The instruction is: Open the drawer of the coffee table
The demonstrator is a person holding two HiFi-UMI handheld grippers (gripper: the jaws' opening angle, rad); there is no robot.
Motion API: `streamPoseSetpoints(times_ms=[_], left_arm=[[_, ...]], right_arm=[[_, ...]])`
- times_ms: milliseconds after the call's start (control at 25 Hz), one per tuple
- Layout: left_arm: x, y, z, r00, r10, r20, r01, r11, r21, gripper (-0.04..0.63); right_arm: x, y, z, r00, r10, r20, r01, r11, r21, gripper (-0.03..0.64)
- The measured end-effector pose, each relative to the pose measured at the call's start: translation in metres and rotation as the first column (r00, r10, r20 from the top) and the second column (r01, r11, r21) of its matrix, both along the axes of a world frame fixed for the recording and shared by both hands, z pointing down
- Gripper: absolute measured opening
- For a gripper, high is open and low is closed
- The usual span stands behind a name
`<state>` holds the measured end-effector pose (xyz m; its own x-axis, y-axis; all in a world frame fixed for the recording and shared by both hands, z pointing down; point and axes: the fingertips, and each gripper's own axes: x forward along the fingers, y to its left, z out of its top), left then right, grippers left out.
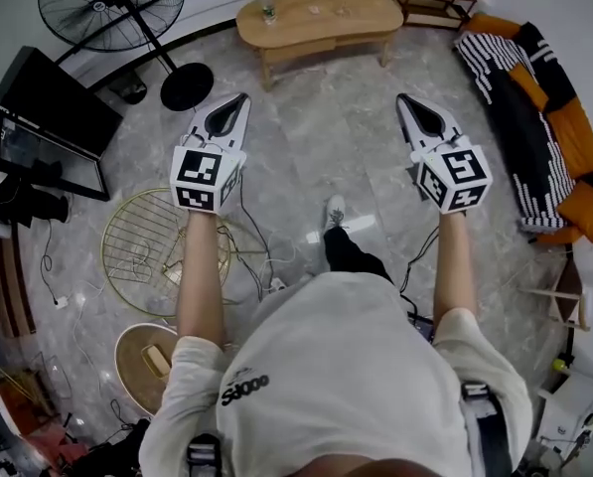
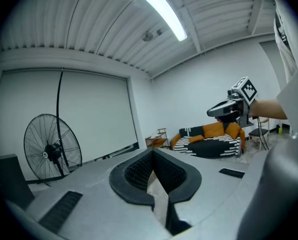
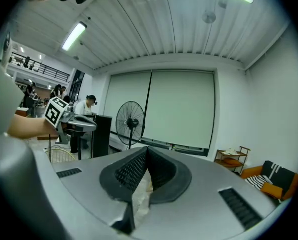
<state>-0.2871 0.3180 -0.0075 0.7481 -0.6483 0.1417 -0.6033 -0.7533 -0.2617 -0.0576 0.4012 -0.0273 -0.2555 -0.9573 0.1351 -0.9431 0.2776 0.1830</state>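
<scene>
The task has not visibly started. The wooden coffee table (image 1: 316, 18) stands at the top centre of the head view, well apart from both grippers, with a small bottle (image 1: 268, 10) on its left end. From this angle I cannot make out a drawer front or a handle, so whether it is open cannot be read, though nothing juts out from the table's near edge.

The person stands on the marble floor (image 1: 316, 157) with both arms held out. The left gripper (image 1: 228, 115) is in the centre-left of the head view and the right gripper (image 1: 422, 115) in the centre-right, both pointing towards the table. In each gripper view the dark ribbed pads meet at the tips with nothing between them, so both tongs are closed and empty.

A pedestal fan (image 1: 107, 3) fills the upper left and a striped orange-and-black sofa (image 1: 534, 97) lies along the right edge.

All of the work appears to remain: walking up, finding the drawer pull, gripping it and drawing it out.
</scene>
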Motion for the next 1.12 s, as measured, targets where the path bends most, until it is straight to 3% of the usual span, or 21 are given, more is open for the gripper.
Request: streamPoseSetpoints(times_ms=[400,680,1120], left_arm=[[0.056,-0.135,0.004,1.000,-0.022,0.022,0.022,0.999,-0.026,0.017],[0.116,-0.230,-0.005,1.000,-0.010,-0.026,0.009,0.999,-0.039,0.017],[0.179,-0.343,0.003,1.000,-0.030,-0.004,0.030,0.998,-0.052,0.017]], right_arm=[[0.059,-0.139,0.000,1.000,-0.010,-0.023,0.010,1.000,-0.002,0.006],[0.122,-0.230,0.000,1.000,0.005,-0.013,-0.006,1.000,-0.024,0.006],[0.189,-0.334,0.008,1.000,0.020,0.022,-0.019,0.999,-0.038,0.006]])
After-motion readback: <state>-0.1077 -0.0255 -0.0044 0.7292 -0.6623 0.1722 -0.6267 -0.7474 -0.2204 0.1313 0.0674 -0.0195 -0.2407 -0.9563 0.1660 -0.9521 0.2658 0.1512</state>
